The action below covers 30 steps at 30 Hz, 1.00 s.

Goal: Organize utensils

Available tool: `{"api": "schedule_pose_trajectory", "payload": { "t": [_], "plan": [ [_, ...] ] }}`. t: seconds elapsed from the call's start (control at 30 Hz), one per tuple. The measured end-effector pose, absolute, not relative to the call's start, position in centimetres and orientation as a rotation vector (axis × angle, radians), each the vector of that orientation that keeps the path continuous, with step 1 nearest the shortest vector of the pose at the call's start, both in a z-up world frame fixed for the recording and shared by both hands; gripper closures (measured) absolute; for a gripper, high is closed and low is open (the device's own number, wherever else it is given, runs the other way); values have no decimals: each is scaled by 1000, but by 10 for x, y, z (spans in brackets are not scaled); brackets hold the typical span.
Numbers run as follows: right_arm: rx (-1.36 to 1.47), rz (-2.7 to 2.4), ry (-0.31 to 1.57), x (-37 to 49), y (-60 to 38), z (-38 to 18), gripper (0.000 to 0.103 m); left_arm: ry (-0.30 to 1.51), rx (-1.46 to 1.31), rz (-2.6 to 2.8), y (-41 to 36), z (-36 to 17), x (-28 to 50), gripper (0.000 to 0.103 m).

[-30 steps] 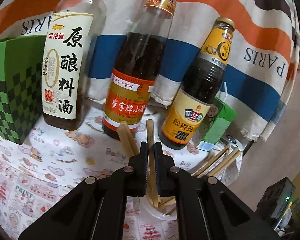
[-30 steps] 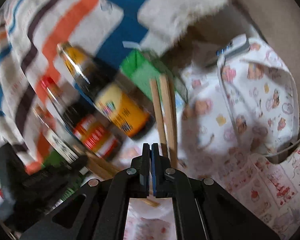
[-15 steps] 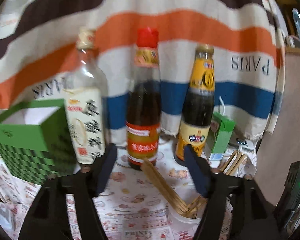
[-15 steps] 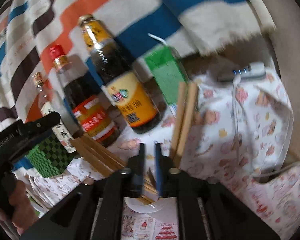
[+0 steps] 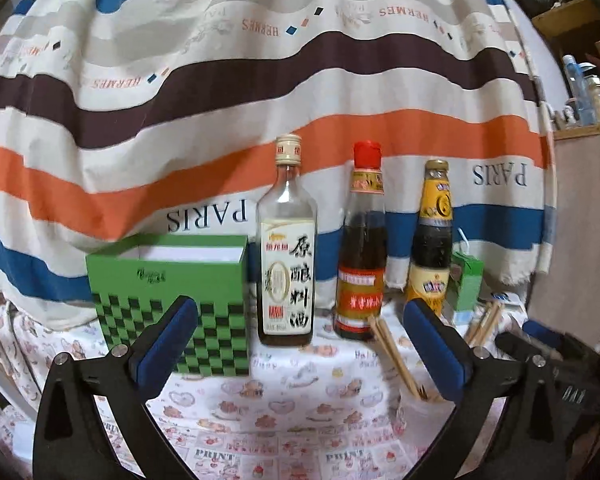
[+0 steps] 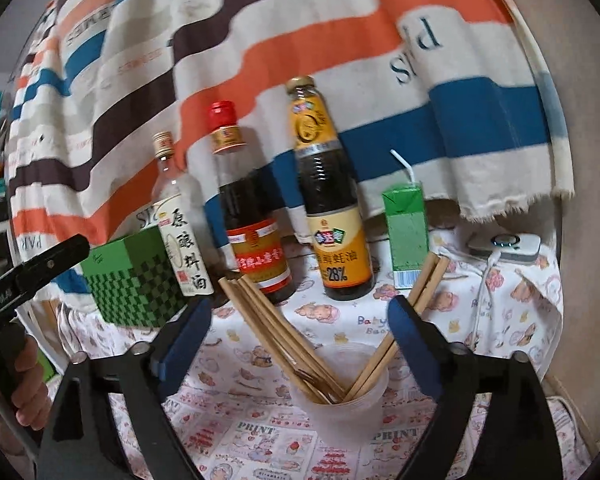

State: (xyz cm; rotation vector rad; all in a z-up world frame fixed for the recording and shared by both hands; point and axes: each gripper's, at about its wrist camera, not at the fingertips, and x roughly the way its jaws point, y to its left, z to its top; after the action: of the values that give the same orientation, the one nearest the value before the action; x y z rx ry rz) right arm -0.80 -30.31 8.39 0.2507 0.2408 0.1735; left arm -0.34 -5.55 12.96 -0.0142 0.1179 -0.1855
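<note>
Several wooden chopsticks (image 6: 278, 332) stand in a clear plastic cup (image 6: 340, 396) on the printed tablecloth; some lean left, a pair (image 6: 404, 320) leans right. My right gripper (image 6: 300, 328) is open and empty, pulled back above the cup. My left gripper (image 5: 300, 336) is open and empty, further back, facing the bottles. In the left wrist view the chopsticks (image 5: 392, 354) and cup (image 5: 424, 408) sit at the lower right, beside the right finger.
Three sauce bottles (image 6: 336, 200) stand in a row behind the cup, with a green checkered box (image 6: 132, 284) on the left and a green drink carton (image 6: 406, 236) on the right. A striped cloth hangs behind. A white device (image 6: 508, 244) with a cable lies at right.
Both grippers opened, let go of the chopsticks and drew back and up from the cup. The chopsticks now rest in the cup.
</note>
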Motion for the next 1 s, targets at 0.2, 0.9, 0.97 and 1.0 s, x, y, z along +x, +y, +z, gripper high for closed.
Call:
{"api": "schedule_pose_trajectory", "payload": {
  "t": [0.2, 0.9, 0.97, 1.0],
  "plan": [
    [208, 140, 169, -28, -290, 77, 0, 120, -51, -147, -34, 100, -20, 1],
    [117, 69, 300, -15, -264, 7, 0, 296, 7, -44, -15, 13, 8, 1],
    [113, 59, 307, -14, -264, 6, 0, 285, 10, -46, -16, 11, 6, 1],
    [109, 59, 306, -14, -263, 5, 0, 277, 14, -44, -17, 11, 4, 1]
  ]
}}
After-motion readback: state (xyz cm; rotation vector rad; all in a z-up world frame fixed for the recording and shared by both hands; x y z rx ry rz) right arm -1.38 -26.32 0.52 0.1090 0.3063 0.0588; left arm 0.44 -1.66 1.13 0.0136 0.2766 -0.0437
